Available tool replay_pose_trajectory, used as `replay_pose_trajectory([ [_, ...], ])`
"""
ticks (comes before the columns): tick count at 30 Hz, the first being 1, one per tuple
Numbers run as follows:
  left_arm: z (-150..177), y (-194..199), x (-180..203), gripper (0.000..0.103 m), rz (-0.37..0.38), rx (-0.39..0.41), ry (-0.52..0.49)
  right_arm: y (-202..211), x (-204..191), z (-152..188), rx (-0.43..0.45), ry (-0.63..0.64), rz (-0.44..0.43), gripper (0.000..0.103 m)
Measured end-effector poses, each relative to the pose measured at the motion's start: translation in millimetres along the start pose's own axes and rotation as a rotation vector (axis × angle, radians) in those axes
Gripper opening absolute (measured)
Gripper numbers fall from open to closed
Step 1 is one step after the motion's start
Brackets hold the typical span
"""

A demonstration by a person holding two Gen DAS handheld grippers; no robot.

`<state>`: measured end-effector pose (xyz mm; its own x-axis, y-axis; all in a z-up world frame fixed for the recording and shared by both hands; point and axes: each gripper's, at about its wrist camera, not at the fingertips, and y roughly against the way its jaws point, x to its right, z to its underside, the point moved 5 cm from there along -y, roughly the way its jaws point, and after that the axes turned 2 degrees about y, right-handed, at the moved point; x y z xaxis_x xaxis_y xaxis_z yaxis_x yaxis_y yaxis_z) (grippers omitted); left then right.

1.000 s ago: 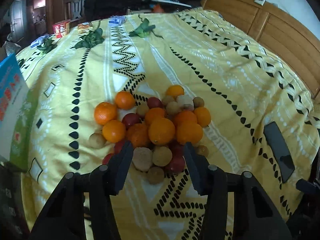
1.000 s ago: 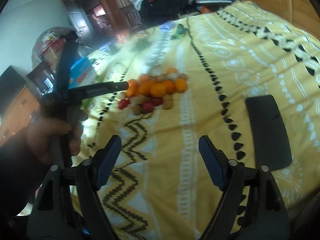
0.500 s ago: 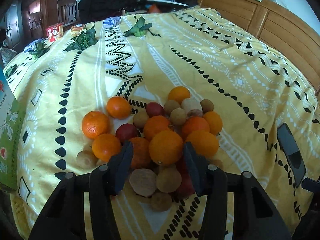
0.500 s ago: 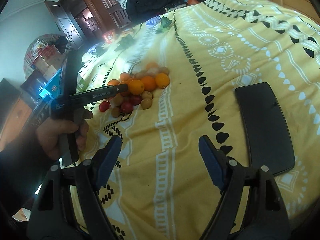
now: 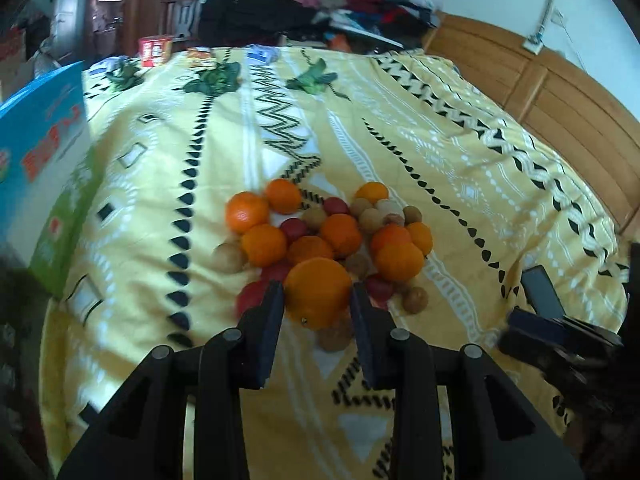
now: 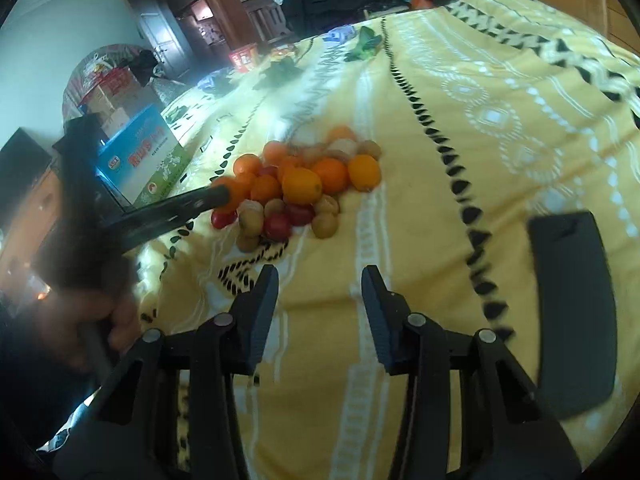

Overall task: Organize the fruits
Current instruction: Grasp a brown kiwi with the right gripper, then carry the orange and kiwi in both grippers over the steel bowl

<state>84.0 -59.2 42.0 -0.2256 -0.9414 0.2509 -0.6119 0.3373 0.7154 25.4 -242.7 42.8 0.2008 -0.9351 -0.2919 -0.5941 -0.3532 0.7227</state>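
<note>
Large round orange fruit (image 5: 318, 292) pinched between the two black pads of the left claw (image 5: 318, 300), jaws just drawn in onto it, at the near edge of the heap of oranges, small red fruits and tan round fruits (image 5: 328, 236). Heap resting mid-bed on the yellow patterned bedspread (image 5: 420, 152). Seen from the right wrist, same heap (image 6: 296, 184) lying well ahead of the right claw (image 6: 320, 280), whose jaws had just been narrowing but stood apart with nothing between them, only bedspread (image 6: 460, 120) beneath. Flat black phone-like slab (image 6: 568, 300) lying on the cover to that claw's right. Blue and green printed carton (image 5: 44, 160) standing at the bed's left edge. Wooden headboard (image 5: 560, 96) beyond, piled clothes (image 5: 320, 0) behind.
</note>
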Motion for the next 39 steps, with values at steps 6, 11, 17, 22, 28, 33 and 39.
replay_pose_trajectory([
  [6,-5,25,-11,0.034,0.004,0.038,0.025,-58,0,-21,-0.07,0.043,0.016,0.043],
  [11,-7,29,-9,0.034,0.02,0.044,0.027,-86,6,-18,-0.127,0.068,0.056,0.039],
  [17,-7,32,-7,0.034,0.02,0.043,0.032,-76,5,-15,-0.103,0.075,0.086,0.024],
  [22,-13,54,-2,0.034,0.023,0.086,0.038,-42,-11,-25,-0.035,0.088,0.085,0.024],
  [28,-24,99,-3,0.034,0.013,0.155,0.038,-8,-55,-53,0.034,0.171,0.087,0.024],
  [33,-35,142,-16,0.034,-0.01,0.226,0.051,12,-92,-74,0.093,0.247,0.105,0.024],
  [39,-41,184,-28,0.034,-0.013,0.287,0.069,30,-127,-83,0.134,0.299,0.106,0.024],
])
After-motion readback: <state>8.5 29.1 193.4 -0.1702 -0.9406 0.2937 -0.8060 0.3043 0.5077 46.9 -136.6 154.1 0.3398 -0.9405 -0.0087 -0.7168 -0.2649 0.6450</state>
